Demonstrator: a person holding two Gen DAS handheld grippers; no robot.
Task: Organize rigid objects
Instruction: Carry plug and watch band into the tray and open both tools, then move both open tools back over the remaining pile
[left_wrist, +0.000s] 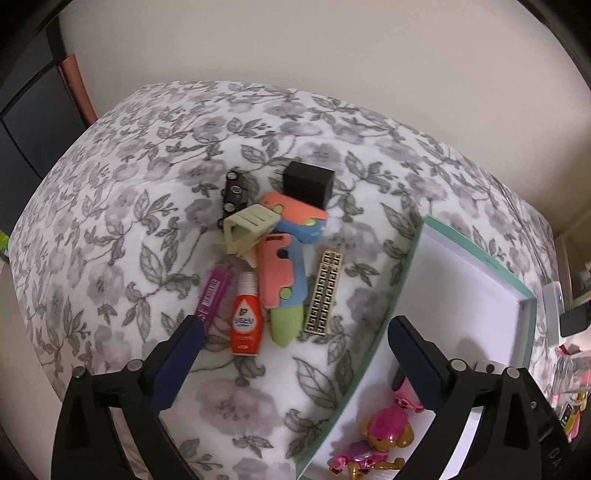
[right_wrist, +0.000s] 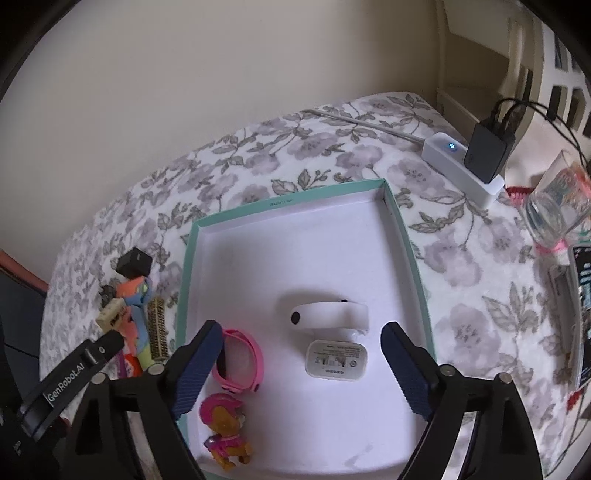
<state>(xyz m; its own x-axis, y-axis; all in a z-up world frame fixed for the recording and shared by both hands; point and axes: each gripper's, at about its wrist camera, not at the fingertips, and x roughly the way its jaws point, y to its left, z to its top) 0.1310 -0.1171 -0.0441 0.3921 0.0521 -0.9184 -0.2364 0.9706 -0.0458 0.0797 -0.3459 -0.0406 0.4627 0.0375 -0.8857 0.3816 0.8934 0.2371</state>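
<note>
A teal-rimmed white box (right_wrist: 402, 229) (left_wrist: 476, 254) lies on the floral cloth. It holds a pink toy dog (right_wrist: 225, 424) (left_wrist: 384, 432), a pink watch (right_wrist: 240, 358), a white band (right_wrist: 328, 314) and a white charger (right_wrist: 336, 358). Left of it is a pile: red bottle (left_wrist: 246, 317), purple tube (left_wrist: 214, 295), two orange-blue toys (left_wrist: 284, 277), gold clip (left_wrist: 325, 293), cream clip (left_wrist: 247, 229), black cube (left_wrist: 308, 182), toy car (left_wrist: 234, 194). My left gripper (left_wrist: 295, 332) is open over the pile's near edge. My right gripper (right_wrist: 301, 338) is open over the box.
A white power strip (right_wrist: 465, 166) with a black adapter (right_wrist: 487, 151) sits at the back right. A glass (right_wrist: 554, 206) and a dark flat item (right_wrist: 585, 314) lie at the right edge. A wall stands behind the table.
</note>
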